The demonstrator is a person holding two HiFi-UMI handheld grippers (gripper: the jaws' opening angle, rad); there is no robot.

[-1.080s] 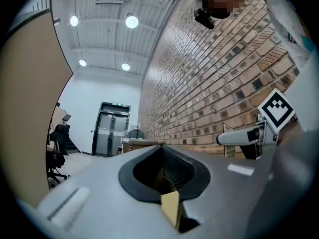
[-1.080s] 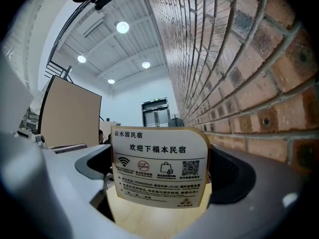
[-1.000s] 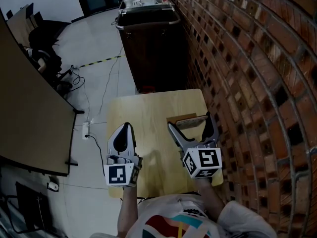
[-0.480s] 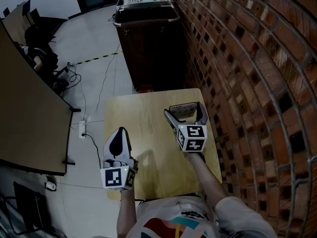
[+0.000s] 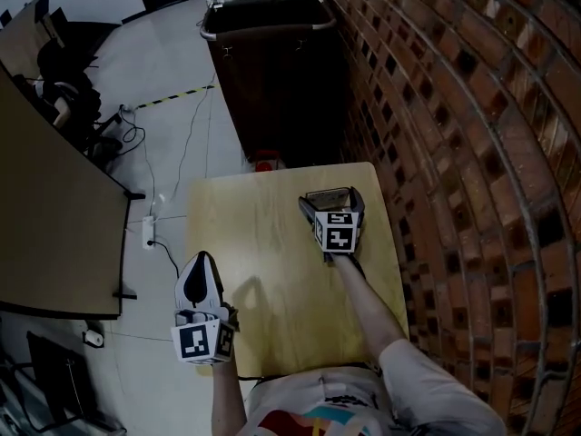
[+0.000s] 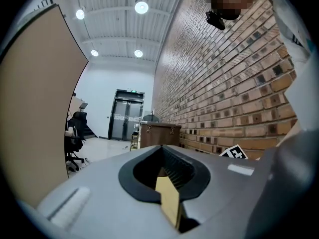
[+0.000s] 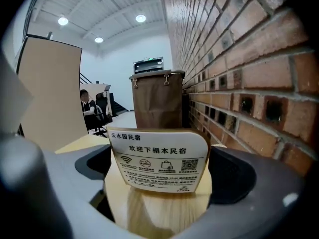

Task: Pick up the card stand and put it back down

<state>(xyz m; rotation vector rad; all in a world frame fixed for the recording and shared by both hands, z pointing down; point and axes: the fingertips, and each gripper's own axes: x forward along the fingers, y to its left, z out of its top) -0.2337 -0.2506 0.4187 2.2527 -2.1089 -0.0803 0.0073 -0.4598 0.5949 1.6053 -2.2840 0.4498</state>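
Straddling the card stand [image 5: 325,195], the right gripper [image 5: 331,209] is sitting low over the far right part of the wooden table [image 5: 263,243], close to the brick wall [image 5: 454,153]. Its jaws are standing wide apart, one on each side of the stand. In the right gripper view the printed card is facing the camera squarely, upright on its pale wooden base, and filling most of the gap between the two dark pads. Whether the pads are actually pressing on the card's edges is not showing clearly; the stand is looking level, with its base down at the table. The gripper's marker cube [image 5: 338,232] is pointing back toward the person, whose right forearm is stretching out over the tabletop.

The left gripper [image 5: 200,266] is hanging at the near left edge of the table, well apart from the stand. Its jaws are lying together with nothing between them; through the small opening behind the tips only a sliver of the table is showing.

Beyond the table's far edge a tall brown bin [image 5: 272,80] is standing against the wall, and a tan partition panel [image 5: 45,207] is running along the left.
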